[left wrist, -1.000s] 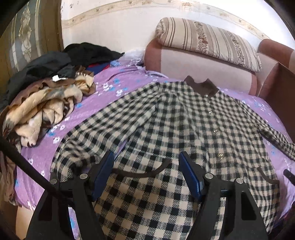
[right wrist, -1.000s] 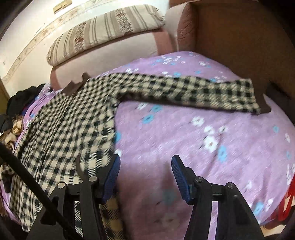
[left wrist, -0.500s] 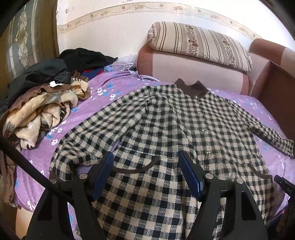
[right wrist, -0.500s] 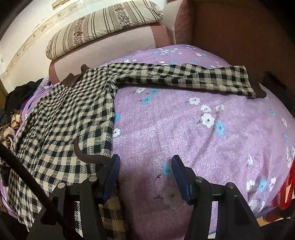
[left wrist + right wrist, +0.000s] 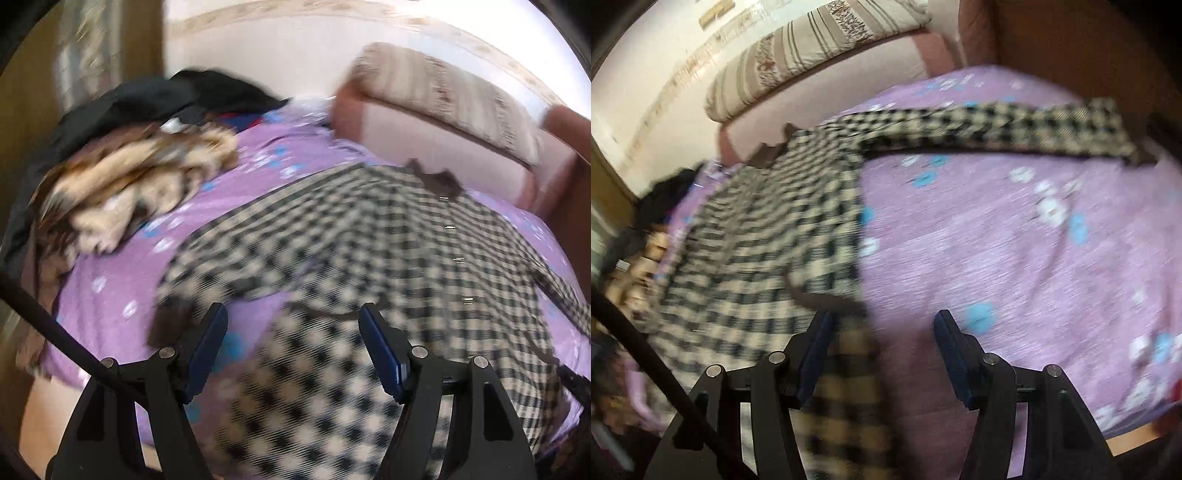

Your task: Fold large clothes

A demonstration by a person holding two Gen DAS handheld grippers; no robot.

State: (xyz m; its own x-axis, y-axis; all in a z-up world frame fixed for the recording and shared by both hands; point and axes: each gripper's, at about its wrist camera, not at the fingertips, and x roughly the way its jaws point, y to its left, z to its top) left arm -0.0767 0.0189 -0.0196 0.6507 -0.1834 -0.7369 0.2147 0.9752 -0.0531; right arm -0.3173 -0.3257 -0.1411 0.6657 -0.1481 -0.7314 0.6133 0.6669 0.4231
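A large black-and-cream checked shirt (image 5: 388, 258) with a brown collar (image 5: 436, 181) lies spread face up on a purple flowered bedsheet (image 5: 110, 295). My left gripper (image 5: 293, 332) is open and empty above the shirt's lower left, near the left sleeve (image 5: 229, 254). In the right wrist view the shirt (image 5: 768, 236) lies to the left, its right sleeve (image 5: 997, 125) stretched out across the sheet (image 5: 1034, 258). My right gripper (image 5: 882, 336) is open and empty over the shirt's lower right edge. Both views are blurred.
A heap of brown, cream and black clothes (image 5: 122, 177) lies at the bed's left side. A striped cushion (image 5: 450, 103) rests on the pink headboard (image 5: 424, 147). A brown padded side (image 5: 1071, 48) stands along the right of the bed.
Both grippers have moved closer to the shirt and the views are now blurred with motion. The left gripper has shifted left toward the left sleeve. Both stay open.
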